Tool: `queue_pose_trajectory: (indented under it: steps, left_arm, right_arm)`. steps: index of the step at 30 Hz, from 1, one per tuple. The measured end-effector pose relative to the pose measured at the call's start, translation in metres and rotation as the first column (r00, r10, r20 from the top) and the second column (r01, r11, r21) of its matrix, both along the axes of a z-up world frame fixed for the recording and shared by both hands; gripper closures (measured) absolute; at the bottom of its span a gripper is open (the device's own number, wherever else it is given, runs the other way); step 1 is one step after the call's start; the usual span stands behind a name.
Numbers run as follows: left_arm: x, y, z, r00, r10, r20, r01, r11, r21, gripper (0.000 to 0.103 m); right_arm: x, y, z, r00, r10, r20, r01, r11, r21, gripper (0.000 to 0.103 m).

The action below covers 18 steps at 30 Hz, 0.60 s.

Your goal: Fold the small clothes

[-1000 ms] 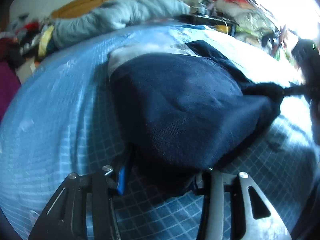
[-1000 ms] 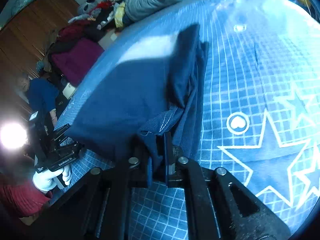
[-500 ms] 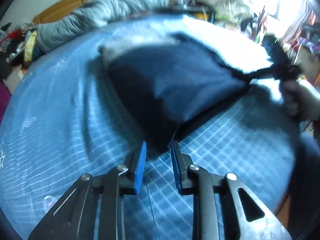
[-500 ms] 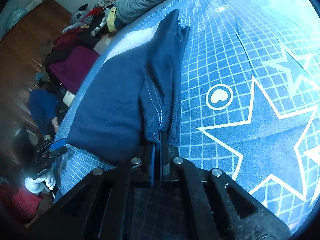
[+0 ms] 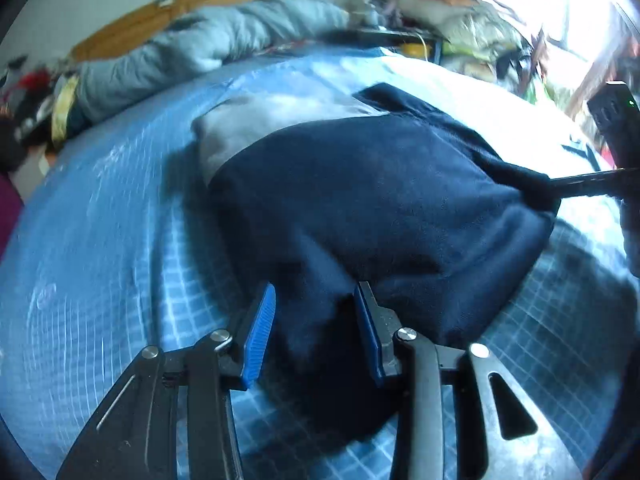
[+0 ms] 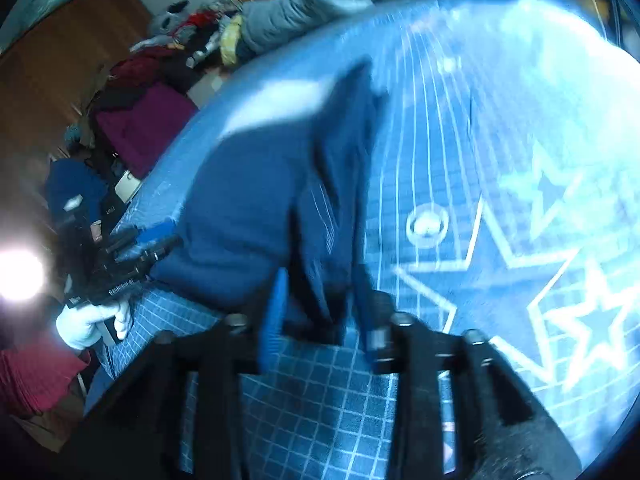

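Soft navy fleece garment (image 5: 380,200) lies rumpled on the blue grid-and-star bedspread (image 6: 500,280). Left gripper (image 5: 315,320) and right gripper (image 6: 320,304) fingers both spread apart around its edges. Gripper lettering is blurred.

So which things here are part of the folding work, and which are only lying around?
Part of the job:
- navy garment on the blue checked bedcover
- left claw, open around the garment's near edge
- right claw, open at its other end

Only lying around:
- grey duvet
- magenta cloth
- clutter pile
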<state>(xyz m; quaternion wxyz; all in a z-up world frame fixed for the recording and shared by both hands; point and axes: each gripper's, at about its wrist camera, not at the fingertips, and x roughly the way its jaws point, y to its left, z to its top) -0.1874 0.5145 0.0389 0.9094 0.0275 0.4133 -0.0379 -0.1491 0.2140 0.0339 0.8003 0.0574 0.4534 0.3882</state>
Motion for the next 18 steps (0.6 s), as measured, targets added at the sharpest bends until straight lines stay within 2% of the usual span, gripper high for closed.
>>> queue_pose_trajectory:
  steps: [2, 4, 5, 7, 9, 10, 11, 12, 13, 15, 18]
  left_arm:
    - [-0.007, 0.007, -0.004, 1.0, 0.023, 0.011, -0.023, 0.999, -0.044, 0.062]
    - [-0.012, 0.011, -0.011, 0.998, 0.055, 0.015, -0.053, 0.995, -0.079, 0.055]
    - [-0.01, 0.014, -0.013, 0.998, 0.066, 0.007, -0.065, 0.993, -0.1, 0.05]
    - [-0.011, 0.019, -0.022, 0.996, 0.085, -0.012, -0.085, 0.984, -0.159, 0.043]
    - [-0.01, 0.027, -0.023, 0.995, 0.093, -0.022, -0.096, 0.974, -0.206, 0.041]
    - [-0.012, 0.023, -0.027, 0.995, 0.095, -0.022, -0.098, 0.973, -0.21, 0.041]
    - [-0.018, 0.023, -0.024, 0.995, 0.102, -0.015, -0.103, 0.972, -0.211, 0.046]
    - [-0.021, 0.023, -0.018, 0.994, 0.113, 0.001, -0.11, 0.97, -0.217, 0.051]
    - [-0.025, 0.026, -0.011, 0.992, 0.121, 0.019, -0.113, 0.966, -0.233, 0.06]
    - [-0.03, 0.03, 0.01, 0.986, 0.139, 0.093, -0.114, 0.965, -0.237, 0.062]
    - [-0.006, 0.031, 0.027, 0.983, 0.099, 0.156, -0.071, 0.982, -0.176, 0.062]
  right_arm:
    - [0.006, 0.001, 0.023, 0.998, -0.008, 0.067, 0.006, 0.999, 0.033, 0.061]
    - [0.02, 0.018, 0.034, 0.993, 0.021, 0.118, -0.027, 0.998, 0.051, 0.064]
    - [0.03, 0.033, 0.031, 0.989, 0.05, 0.136, -0.054, 0.998, 0.031, 0.074]
    - [0.05, 0.064, 0.015, 0.986, 0.115, 0.119, -0.113, 0.993, -0.023, 0.092]
    - [0.069, 0.084, -0.011, 0.985, 0.145, 0.091, -0.133, 0.983, -0.124, 0.094]
    - [0.079, 0.09, -0.027, 0.986, 0.151, 0.071, -0.134, 0.972, -0.194, 0.1]
    - [0.087, 0.087, -0.036, 0.988, 0.144, 0.054, -0.131, 0.971, -0.2, 0.103]
    - [0.093, 0.08, -0.035, 0.992, 0.12, 0.039, -0.111, 0.978, -0.177, 0.103]
    - [0.092, 0.076, -0.027, 0.994, 0.091, 0.056, -0.079, 0.978, -0.192, 0.103]
    - [0.079, 0.067, -0.003, 0.99, 0.088, 0.112, -0.068, 0.983, -0.169, 0.1]
    - [0.051, 0.06, 0.018, 0.985, 0.115, 0.128, -0.104, 0.991, -0.086, 0.093]
